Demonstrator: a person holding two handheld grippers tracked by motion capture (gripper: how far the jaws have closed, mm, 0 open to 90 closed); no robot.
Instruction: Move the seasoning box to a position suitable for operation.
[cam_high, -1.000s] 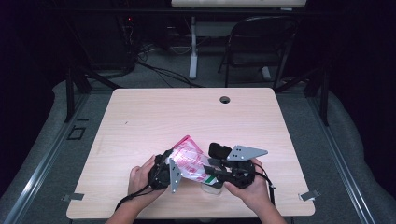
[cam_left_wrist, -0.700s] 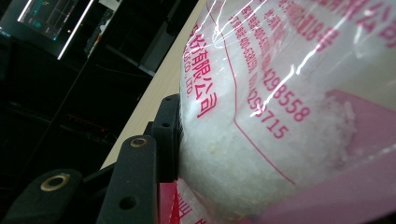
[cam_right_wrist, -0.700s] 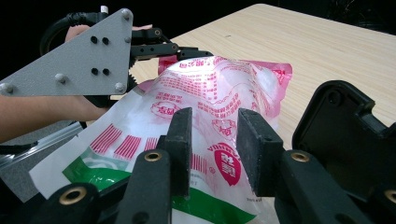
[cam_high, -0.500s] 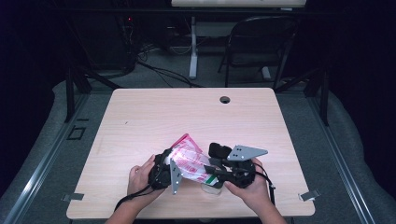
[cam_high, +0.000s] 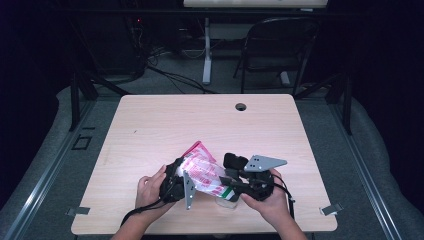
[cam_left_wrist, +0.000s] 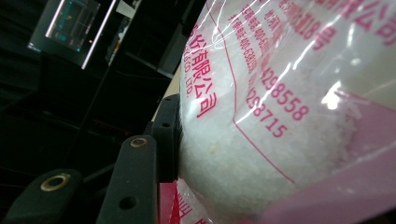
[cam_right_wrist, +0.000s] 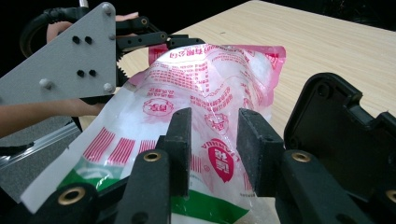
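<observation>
High view first: the person has a plastic bag of white granules lifted off the table near its front edge, tilted, pink-sealed end away from the person, green-printed end down towards a small clear container standing just beneath. The left gripper clamps the bag's side; the right gripper sits at the lower end.

Left gripper view now: the black pad presses straight into the bag's bulging wall, so this gripper is clamped on the bag. Glossy clear film, red and pink print, coarse white crystals packed behind it.

Right gripper view: the two pads stand apart in front of the bag with film showing in the gap. Whether they pinch it cannot be told from here. The left gripper holds the far upper part.

The risk? That film is slick and the load is heavy and shifting. If the left clamp slips, the bag sags and could knock the container over. If the bottom end opens unevenly, crystals could scatter across the table.
</observation>
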